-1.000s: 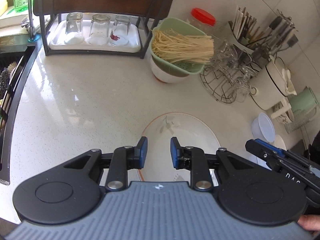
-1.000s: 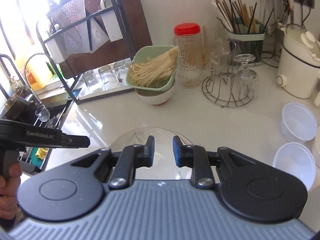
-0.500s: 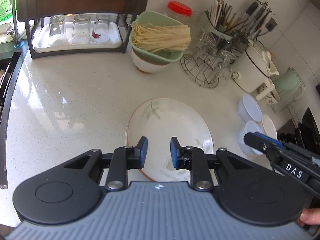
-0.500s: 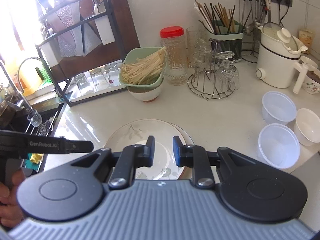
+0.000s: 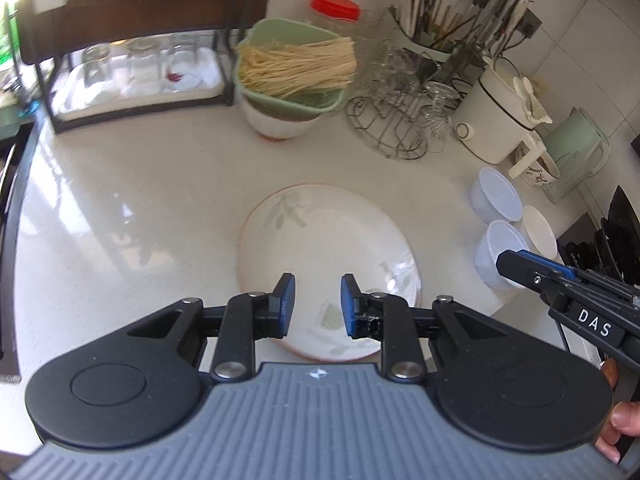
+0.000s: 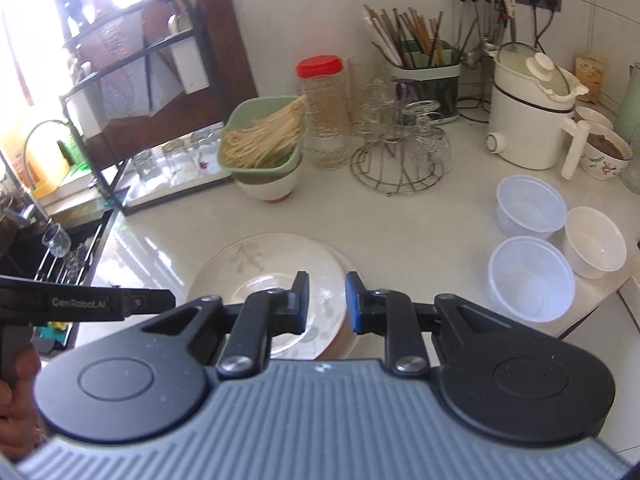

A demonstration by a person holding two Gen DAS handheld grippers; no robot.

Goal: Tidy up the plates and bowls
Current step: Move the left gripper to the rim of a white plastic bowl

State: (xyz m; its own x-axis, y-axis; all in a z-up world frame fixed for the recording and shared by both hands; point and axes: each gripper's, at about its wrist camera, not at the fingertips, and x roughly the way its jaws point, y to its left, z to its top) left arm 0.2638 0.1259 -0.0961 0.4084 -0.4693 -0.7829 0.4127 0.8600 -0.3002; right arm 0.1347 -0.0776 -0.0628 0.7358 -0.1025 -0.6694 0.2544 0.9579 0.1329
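Note:
A stack of white plates with leaf prints [image 5: 328, 256] lies on the white counter, also in the right wrist view [image 6: 260, 276]. Two clear plastic bowls [image 6: 530, 210] [image 6: 530, 276] and a white bowl [image 6: 594, 242] sit to the right, near the counter corner; they also show in the left wrist view [image 5: 496, 196]. My left gripper [image 5: 316, 306] hovers open and empty above the plates' near edge. My right gripper [image 6: 327, 302] is open and empty above the plates' right side.
A green colander of noodles [image 6: 262, 140] sits on a white bowl at the back. A wire rack with glasses [image 6: 404, 152], a red-lidded jar [image 6: 322, 108], a white cooker [image 6: 528, 120], a utensil holder [image 6: 424, 76] and a dark shelf with glasses [image 5: 136, 72] line the back. The sink [image 6: 60, 264] is at the left.
Both grippers have drawn back and up from the plates, so more of the counter and the bowls shows. Both stay open and empty.

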